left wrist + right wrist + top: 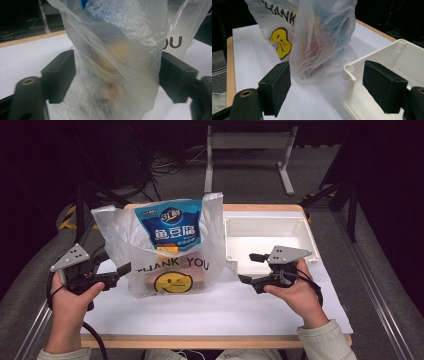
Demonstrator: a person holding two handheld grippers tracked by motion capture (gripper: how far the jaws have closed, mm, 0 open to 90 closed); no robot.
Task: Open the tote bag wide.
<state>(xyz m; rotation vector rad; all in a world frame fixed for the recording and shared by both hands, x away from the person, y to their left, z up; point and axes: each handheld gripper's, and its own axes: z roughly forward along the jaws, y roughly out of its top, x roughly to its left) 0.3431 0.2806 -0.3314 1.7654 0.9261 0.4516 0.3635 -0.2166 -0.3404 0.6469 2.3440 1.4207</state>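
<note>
While bag is being steadied — notes:
Plastic bag (170,255): upright mid-table, beside white bin (270,222).
Left gripper (117,272): jaws straddling bag's edge, no firm pinch seen — likely bracing.
Right gripper (251,268): jaws apart, empty, near bag.

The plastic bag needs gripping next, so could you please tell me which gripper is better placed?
Probably the left gripper: its open jaws already straddle the plastic bag. The right gripper stands short of it, beside the white tray.
</note>
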